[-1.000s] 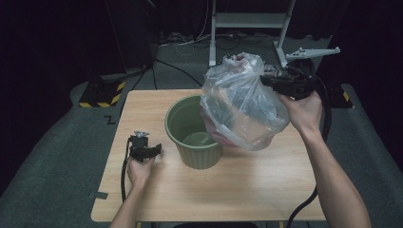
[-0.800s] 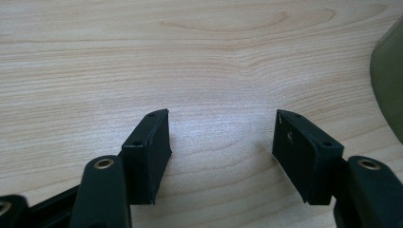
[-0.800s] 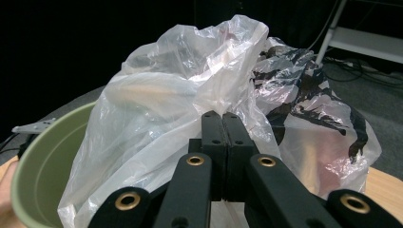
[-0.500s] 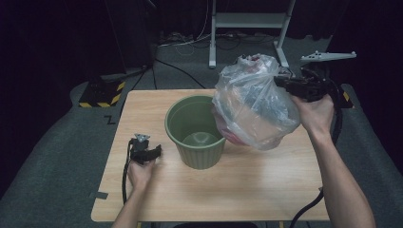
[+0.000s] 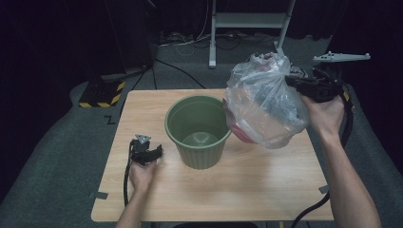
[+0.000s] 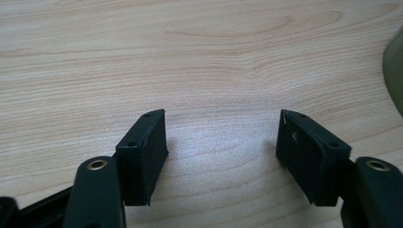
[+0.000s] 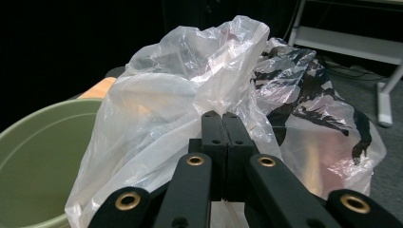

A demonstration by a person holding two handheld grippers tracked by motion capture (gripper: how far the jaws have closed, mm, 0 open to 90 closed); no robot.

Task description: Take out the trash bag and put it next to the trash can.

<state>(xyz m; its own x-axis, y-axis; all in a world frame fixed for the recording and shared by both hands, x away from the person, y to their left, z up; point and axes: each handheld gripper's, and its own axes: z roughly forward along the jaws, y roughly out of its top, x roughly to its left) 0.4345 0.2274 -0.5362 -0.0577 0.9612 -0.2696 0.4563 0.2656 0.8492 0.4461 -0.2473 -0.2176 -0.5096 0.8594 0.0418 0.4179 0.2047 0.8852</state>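
Note:
A clear plastic bag with reddish and pale stuff inside hangs in the air over the table's right side, beside the green bucket. My right gripper is shut on the bag's upper edge; in the right gripper view its jaws are pressed together on the crumpled plastic bag, with the bucket's rim at the left. The bucket stands upright near the middle of the wooden table. My left gripper rests on the table left of the bucket, open, with bare wood between its jaws.
A black-and-yellow striped block lies on the floor beyond the table's far left corner. A grey metal stand rises behind the table. Cables trail across the floor there. Tape marks sit on the carpet at the near left.
My right gripper has carried the bag to the right and slightly up, away from the bucket's mouth. The left gripper has stayed put.

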